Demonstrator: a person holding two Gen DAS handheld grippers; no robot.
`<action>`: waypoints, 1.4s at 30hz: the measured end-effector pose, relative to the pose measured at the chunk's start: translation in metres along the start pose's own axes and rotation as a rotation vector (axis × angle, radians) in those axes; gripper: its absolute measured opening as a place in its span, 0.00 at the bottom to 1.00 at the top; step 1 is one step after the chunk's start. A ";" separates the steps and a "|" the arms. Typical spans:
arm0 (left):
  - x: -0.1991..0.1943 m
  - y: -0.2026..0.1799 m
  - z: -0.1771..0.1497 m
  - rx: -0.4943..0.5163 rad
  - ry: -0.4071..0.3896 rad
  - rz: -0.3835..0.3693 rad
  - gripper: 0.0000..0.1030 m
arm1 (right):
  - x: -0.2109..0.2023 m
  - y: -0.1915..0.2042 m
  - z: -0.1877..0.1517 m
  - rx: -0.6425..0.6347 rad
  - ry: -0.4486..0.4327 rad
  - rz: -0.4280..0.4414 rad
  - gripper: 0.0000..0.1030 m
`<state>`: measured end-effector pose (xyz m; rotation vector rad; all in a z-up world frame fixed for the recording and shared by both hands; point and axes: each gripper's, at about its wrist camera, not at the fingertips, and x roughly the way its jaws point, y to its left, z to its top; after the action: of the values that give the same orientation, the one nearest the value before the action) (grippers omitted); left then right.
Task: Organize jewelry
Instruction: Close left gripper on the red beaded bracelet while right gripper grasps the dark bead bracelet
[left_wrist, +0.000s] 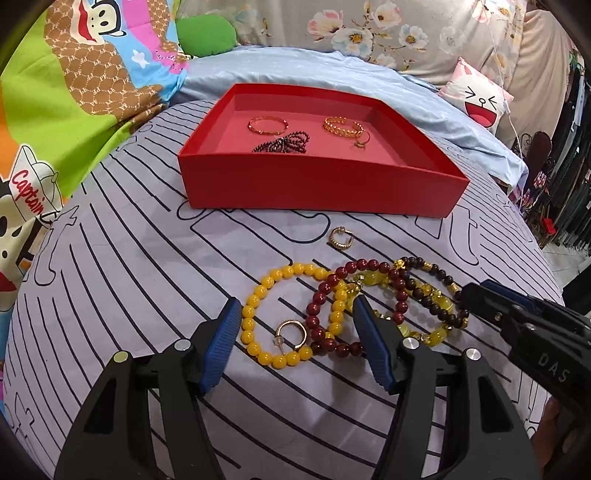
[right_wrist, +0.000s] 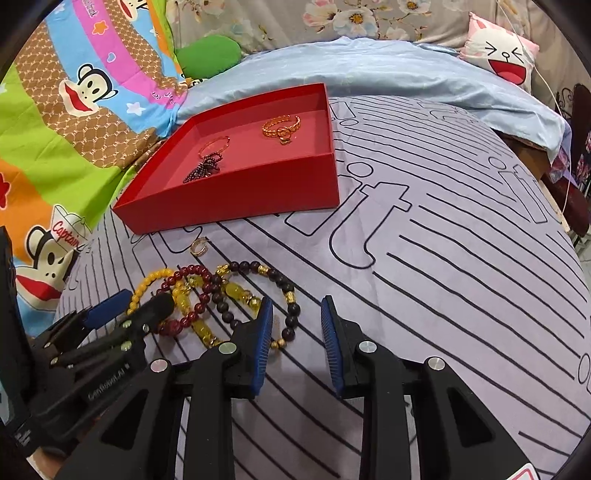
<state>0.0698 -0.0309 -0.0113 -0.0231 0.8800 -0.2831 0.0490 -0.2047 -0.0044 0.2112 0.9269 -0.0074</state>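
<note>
My left gripper (left_wrist: 295, 301) stands open low over the striped bedcover, its jaws either side of a yellow bead bracelet (left_wrist: 258, 302) with a gold ring (left_wrist: 291, 334) lying inside it. A dark red bead bracelet (left_wrist: 321, 299), a clear yellow one (left_wrist: 369, 280) and a dark brown one (right_wrist: 291, 310) overlap just to the right. My right gripper (right_wrist: 297, 301) is narrowly open, with the brown bracelet's edge between its fingers and the pads not pressing. A gold hoop (left_wrist: 341, 238) lies alone before the red tray (left_wrist: 321, 184), which holds gold bangles, a ring and a dark bead string.
The two grippers sit close side by side, the right gripper (left_wrist: 476, 295) at the left one's right. A cartoon blanket (left_wrist: 74, 92) lies left, a light blue pillow (left_wrist: 314, 70) behind the tray, a cat cushion (left_wrist: 480, 99) far right. The bed ends at the right.
</note>
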 end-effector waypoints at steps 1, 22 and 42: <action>0.000 0.000 0.000 0.000 -0.003 -0.001 0.57 | 0.002 0.000 0.000 -0.002 0.002 -0.002 0.25; 0.004 -0.009 0.003 0.052 0.002 -0.001 0.41 | 0.008 -0.002 -0.003 -0.025 -0.008 -0.033 0.14; -0.006 -0.009 0.002 0.040 0.006 -0.072 0.07 | 0.003 -0.009 -0.007 0.012 -0.007 -0.012 0.07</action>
<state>0.0657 -0.0383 -0.0046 -0.0165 0.8802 -0.3680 0.0441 -0.2123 -0.0122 0.2166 0.9213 -0.0245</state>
